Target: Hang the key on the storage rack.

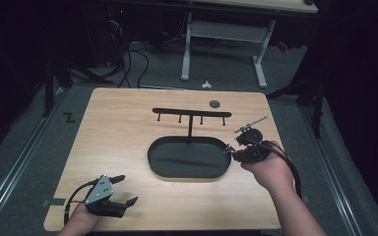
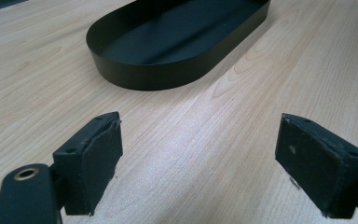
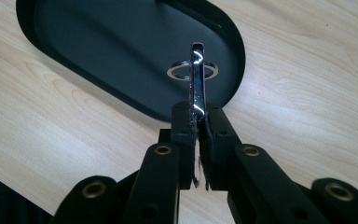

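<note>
A black oval tray lies mid-table, with a black T-shaped hook rack rising from its far rim. My right gripper hovers at the tray's right end, shut on a shiny flat metal piece, seemingly a key. The key sticks out edge-on past the pads over the tray floor, and a split ring hangs through its tip. My left gripper rests near the table's front left, open with nothing between its pads. The tray lies ahead of it, well apart.
A small dark disc lies on the table behind the rack. Bare wood stretches left of the tray and along the front edge. Beyond the table are a white desk frame, floor cables and a small white object.
</note>
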Demonstrator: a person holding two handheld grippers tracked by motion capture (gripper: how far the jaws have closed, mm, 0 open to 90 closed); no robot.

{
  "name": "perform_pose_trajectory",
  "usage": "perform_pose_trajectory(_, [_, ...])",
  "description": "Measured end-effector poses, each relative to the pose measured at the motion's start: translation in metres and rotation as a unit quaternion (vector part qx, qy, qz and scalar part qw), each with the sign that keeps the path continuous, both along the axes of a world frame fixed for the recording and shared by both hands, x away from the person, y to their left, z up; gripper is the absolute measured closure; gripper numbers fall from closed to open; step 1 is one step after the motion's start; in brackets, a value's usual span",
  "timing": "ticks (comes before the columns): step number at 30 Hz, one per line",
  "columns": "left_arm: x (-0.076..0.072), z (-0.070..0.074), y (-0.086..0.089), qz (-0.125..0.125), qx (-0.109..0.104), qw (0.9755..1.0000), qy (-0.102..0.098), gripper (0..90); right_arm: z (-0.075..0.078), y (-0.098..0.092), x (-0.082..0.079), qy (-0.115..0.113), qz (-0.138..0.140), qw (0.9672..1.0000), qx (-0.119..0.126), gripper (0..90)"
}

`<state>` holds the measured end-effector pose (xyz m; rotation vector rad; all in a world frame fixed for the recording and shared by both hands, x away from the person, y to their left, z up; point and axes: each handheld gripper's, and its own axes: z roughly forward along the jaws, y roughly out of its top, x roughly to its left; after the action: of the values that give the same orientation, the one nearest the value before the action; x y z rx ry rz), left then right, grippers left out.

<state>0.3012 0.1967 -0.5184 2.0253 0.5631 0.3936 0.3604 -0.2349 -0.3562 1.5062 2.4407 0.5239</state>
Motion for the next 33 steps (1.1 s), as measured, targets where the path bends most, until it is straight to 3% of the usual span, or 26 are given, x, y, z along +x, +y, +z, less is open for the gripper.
perform_pose_trajectory(7, [0.000,0.000,-0.001,-0.003,0.003,1.0000,0.000,15.2,0.008,0.005,0.009,-0.001,-0.005,1.0000,0.004,84.5])
perform_pose_trajectory(21, [-0.001,0.000,-0.001,-0.005,0.005,1.0000,-0.002,15.2,0.033,0.013,0.021,-0.030,-0.008,0.9995,-0.008,84.5])
perform_pose_trajectory(33, [-0.002,-0.001,-0.002,-0.009,0.011,0.9999,-0.003,15.3,0.043,0.012,0.033,-0.043,-0.020,0.9989,-0.003,84.5])
